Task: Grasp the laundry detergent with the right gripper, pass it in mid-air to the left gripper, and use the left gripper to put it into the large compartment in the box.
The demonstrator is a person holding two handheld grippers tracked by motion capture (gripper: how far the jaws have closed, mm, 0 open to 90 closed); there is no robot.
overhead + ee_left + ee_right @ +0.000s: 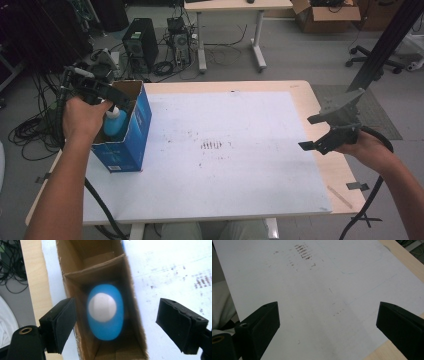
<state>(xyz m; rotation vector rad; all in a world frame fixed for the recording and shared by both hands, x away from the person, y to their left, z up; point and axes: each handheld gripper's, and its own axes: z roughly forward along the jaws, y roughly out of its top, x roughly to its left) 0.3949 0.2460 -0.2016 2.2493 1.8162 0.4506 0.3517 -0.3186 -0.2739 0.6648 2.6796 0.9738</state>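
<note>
Inside one box [75,267] stands one blue bottle [106,312]; both tools gape empty.

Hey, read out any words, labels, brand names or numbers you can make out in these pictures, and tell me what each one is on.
None can be read.
Blue box: pale print near the bottom of its front face, too small and blurred to read.
Blue bottle with a white cap, inside the box: no label visible.
White sheet on the table: brown smudges and short strokes, not letters or numbers.
Cardboard box on the floor behind: no print legible.
</note>
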